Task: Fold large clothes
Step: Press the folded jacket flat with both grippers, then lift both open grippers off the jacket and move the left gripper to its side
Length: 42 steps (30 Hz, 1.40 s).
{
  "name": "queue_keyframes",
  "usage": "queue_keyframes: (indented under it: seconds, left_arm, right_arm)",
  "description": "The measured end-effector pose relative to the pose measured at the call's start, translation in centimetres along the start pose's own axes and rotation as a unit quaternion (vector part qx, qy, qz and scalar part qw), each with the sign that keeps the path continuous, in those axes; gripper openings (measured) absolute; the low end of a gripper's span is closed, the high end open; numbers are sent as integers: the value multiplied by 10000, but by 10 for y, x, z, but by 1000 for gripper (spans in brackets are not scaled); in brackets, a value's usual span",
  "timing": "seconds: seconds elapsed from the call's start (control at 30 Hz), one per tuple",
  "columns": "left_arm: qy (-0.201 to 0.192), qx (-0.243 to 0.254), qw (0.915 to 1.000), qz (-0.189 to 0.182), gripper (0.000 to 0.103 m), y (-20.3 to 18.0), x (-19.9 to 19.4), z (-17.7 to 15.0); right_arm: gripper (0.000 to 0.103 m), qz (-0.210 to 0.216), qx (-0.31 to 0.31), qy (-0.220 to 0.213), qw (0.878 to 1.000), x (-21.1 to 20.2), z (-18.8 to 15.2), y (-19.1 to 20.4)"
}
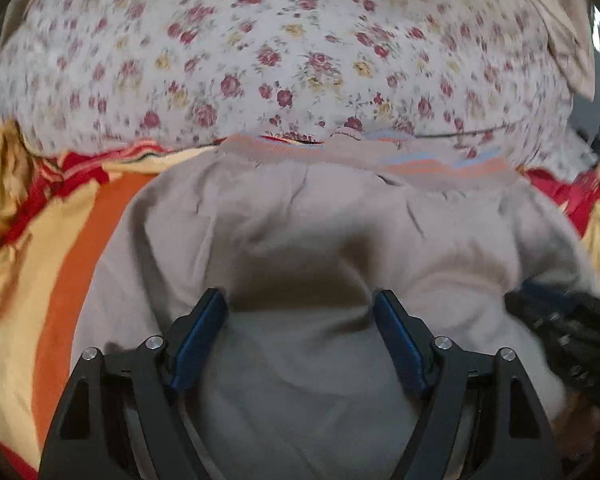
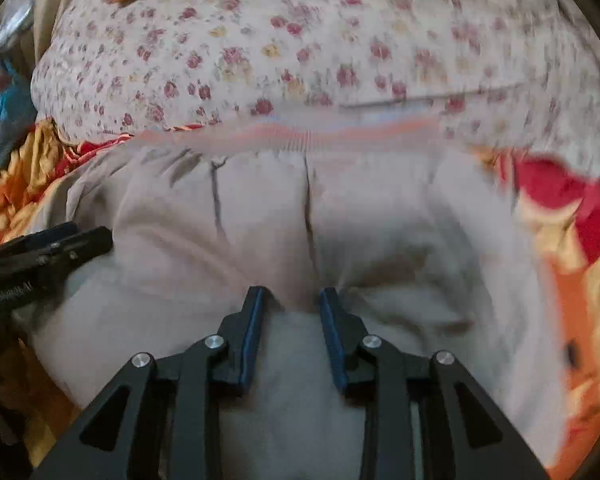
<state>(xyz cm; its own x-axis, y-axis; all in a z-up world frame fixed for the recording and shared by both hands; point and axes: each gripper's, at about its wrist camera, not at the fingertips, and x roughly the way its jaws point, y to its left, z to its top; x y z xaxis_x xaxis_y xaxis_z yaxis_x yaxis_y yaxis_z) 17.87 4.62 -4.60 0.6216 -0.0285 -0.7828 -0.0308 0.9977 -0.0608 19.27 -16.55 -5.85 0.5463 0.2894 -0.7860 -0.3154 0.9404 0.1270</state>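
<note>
Grey garment (image 1: pixel 308 232) spread on a bed, lying over an orange, yellow and red striped cover (image 1: pixel 60 248). Its ribbed hem band (image 1: pixel 440 168), striped pale blue and orange, runs along the far edge of the garment, touching the near edge of a floral quilt (image 1: pixel 284 52) (white ground, small red and yellow roses) that fills the far part of the bed. The striped cover shows at both side edges of the garment. The garment's surface is creased, with two seam-like folds running from the hem band toward the grippers in the right wrist view.

Left gripper (image 1: pixel 300 304): jaws stand wide apart above the grey cloth; nothing is pinched between the blue pads, and a dark shadow lies on the fabric between them. Right gripper (image 2: pixel 292 300): jaws stand partly apart, narrower than the left, also poised over the grey cloth with no fold caught between the pads (whether the fingertips brush the fabric cannot be told). Each gripper appears at the margin of the other's view, so the two sit side by side over the near part of the garment. Both views are motion-blurred.
</note>
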Motion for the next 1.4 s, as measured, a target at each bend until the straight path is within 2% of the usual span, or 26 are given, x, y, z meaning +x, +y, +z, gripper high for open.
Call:
queue_keyframes:
  seconds: [0.3, 0.67, 0.9, 1.0, 1.07, 1.17, 1.23, 1.3, 1.37, 1.4]
  left_arm:
    - [-37, 121, 9999, 26, 74, 2, 0, -10]
    - [-108, 95, 9999, 25, 75, 2, 0, -11]
    - [-228, 78, 9997, 44, 75, 2, -1, -12]
    - [-229, 70, 9997, 37, 75, 2, 0, -12]
    - [-236, 57, 9997, 22, 75, 2, 0, -12]
    - [-240, 54, 9997, 28, 75, 1, 0, -12]
    - [-245, 48, 9997, 24, 75, 2, -1, -13]
    - [-245, 47, 9997, 23, 75, 1, -1, -13]
    - [-267, 25, 9996, -9, 75, 1, -1, -13]
    - [-276, 14, 9996, -34, 75, 2, -2, -13]
  right_arm:
    - [37, -102, -143, -118, 9998, 2, -5, 7]
    - [39, -131, -173, -280, 9994, 1, -7, 8]
    - [39, -123, -174, -247, 9995, 1, -6, 8]
    - [39, 24, -94, -153, 9998, -6, -2, 4]
    - [39, 17, 67, -350, 9994, -21, 0, -2]
    - [39, -296, 219, -880, 9954, -59, -1, -17]
    - [39, -418, 465, -1012, 9929, -76, -10, -32]
    - [42, -302, 746, -704, 9943, -72, -18, -46]
    - [42, -113, 985, -101, 9950, -50, -28, -60]
    - [42, -55, 985, -55, 9951, -45, -29, -62]
